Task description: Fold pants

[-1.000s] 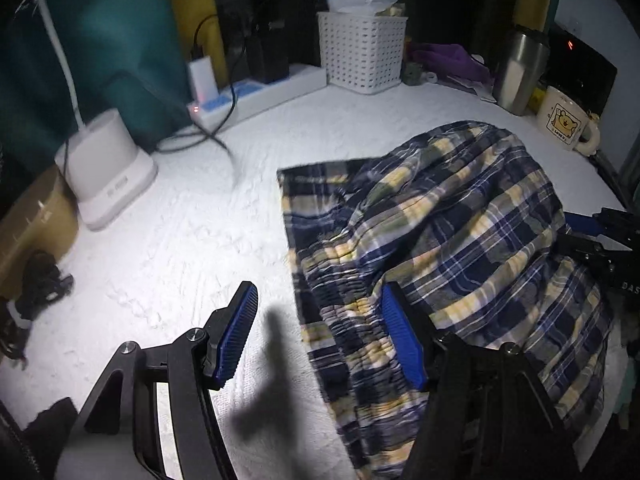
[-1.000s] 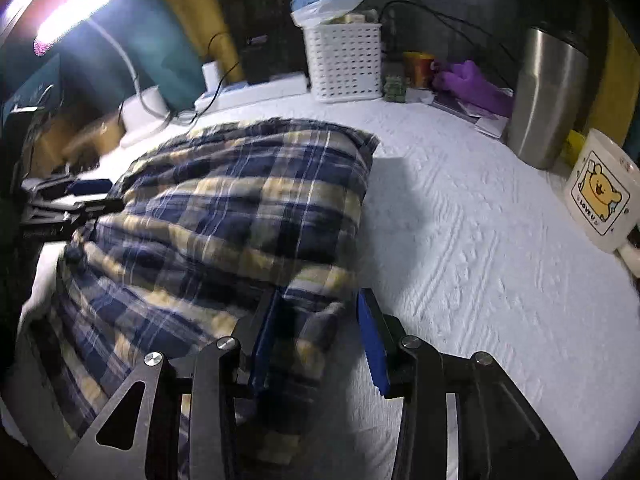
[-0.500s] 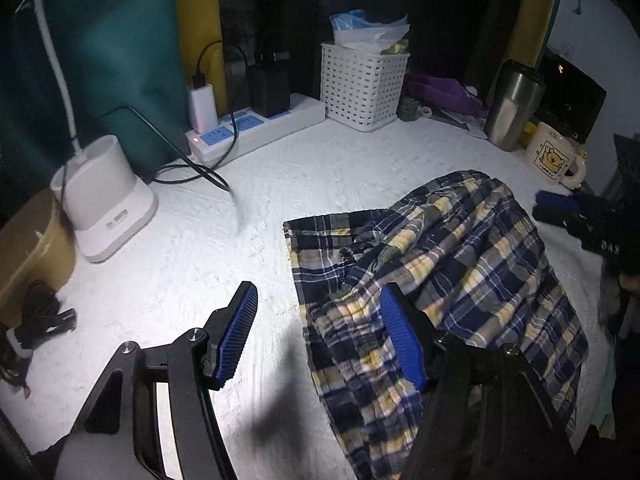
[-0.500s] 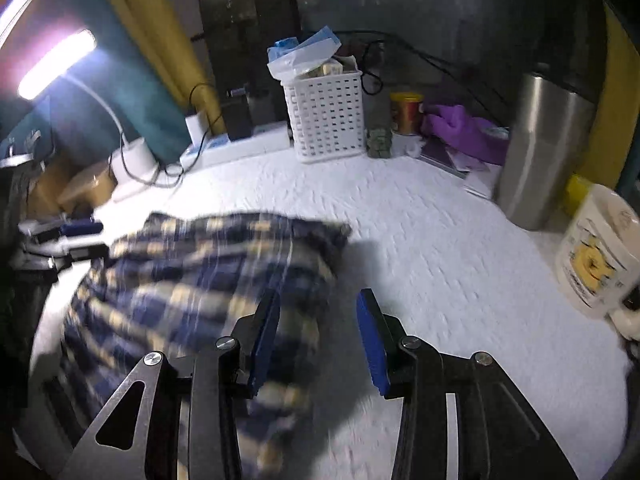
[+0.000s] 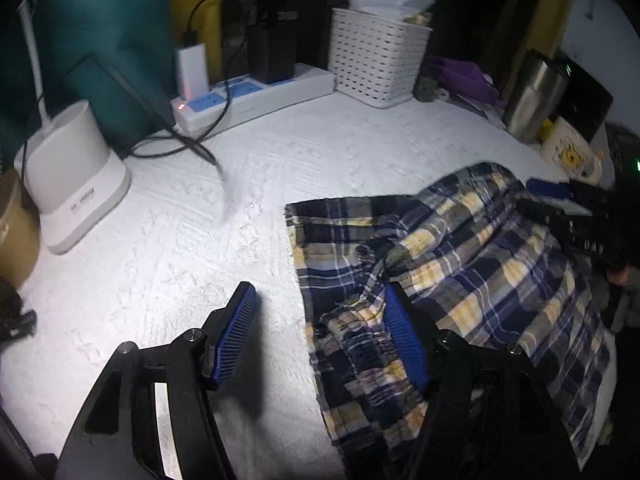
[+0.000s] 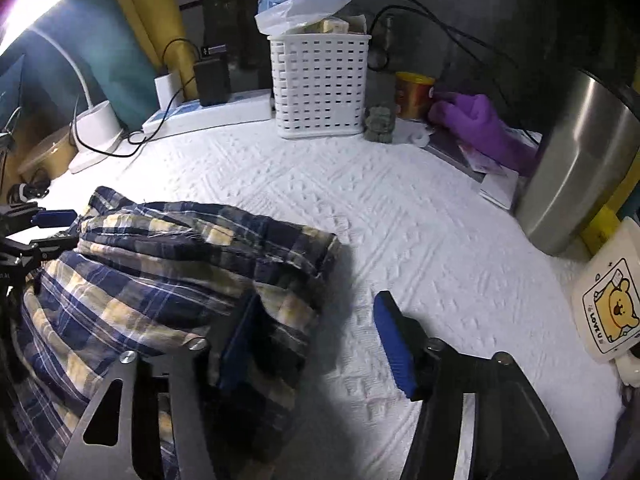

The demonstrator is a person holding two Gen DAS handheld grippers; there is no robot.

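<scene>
Plaid pants heaped on white-covered table between left gripper and right gripper, both spread wide, gripping nothing; likely mid-fold regrasp, next move needing an edge pinch.

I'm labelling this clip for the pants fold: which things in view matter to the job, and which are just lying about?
Part of the job:
plaid pants
left gripper, jaws open
right gripper, jaws open

Just lying about:
white basket
power strip
lamp base
steel tumbler
bear mug
purple glove
</scene>
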